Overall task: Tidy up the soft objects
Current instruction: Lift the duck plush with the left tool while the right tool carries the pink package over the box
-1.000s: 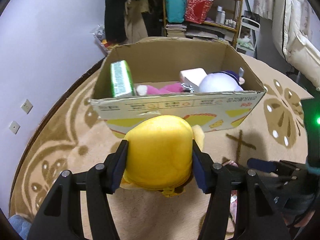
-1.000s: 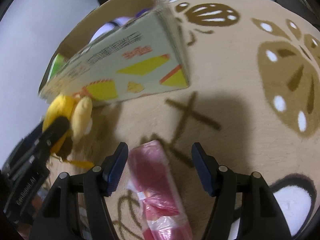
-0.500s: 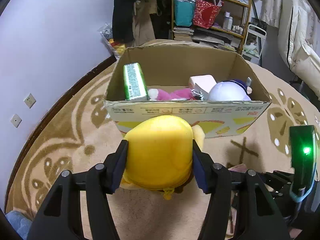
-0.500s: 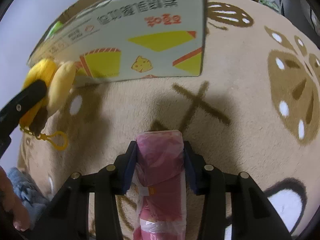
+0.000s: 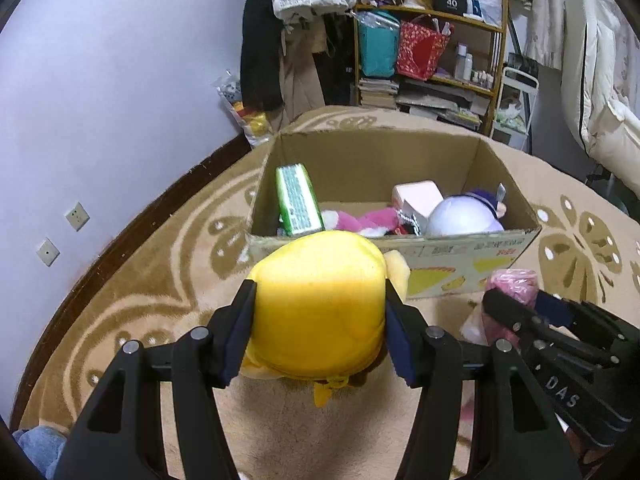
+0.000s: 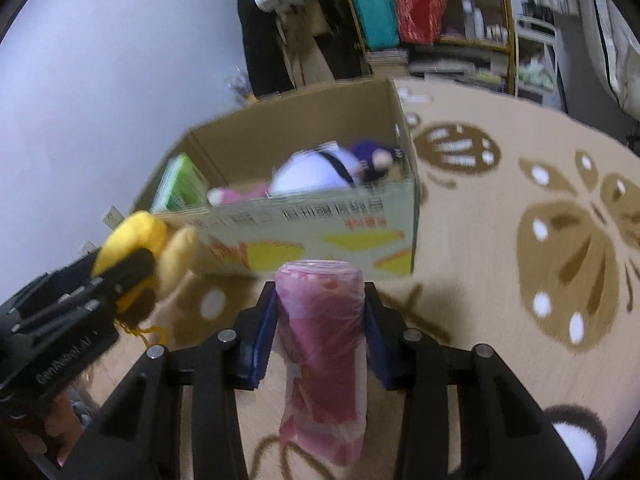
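My left gripper (image 5: pixel 318 332) is shut on a yellow plush toy (image 5: pixel 316 300) and holds it above the rug, just in front of the open cardboard box (image 5: pixel 452 250). My right gripper (image 6: pixel 320 328) is shut on a pink plastic-wrapped roll (image 6: pixel 324 344), lifted off the rug before the box's front wall (image 6: pixel 320 232). In the left wrist view the roll (image 5: pixel 512 284) shows at the right. The box holds a green pack (image 5: pixel 298 200), a pink plush (image 5: pixel 360 220) and a white-and-purple plush (image 5: pixel 464 216).
A beige rug (image 6: pixel 520 240) with brown flower patterns covers the floor. A purple wall (image 5: pixel 100 100) stands at the left. A cluttered shelf (image 5: pixel 432 40) with bags and hanging clothes stands behind the box. A white quilt (image 5: pixel 600 100) is at the far right.
My right gripper closed on the pink roll and lifted it off the rug toward the box. My left gripper rose with the yellow plush, so the box's inside shows more.
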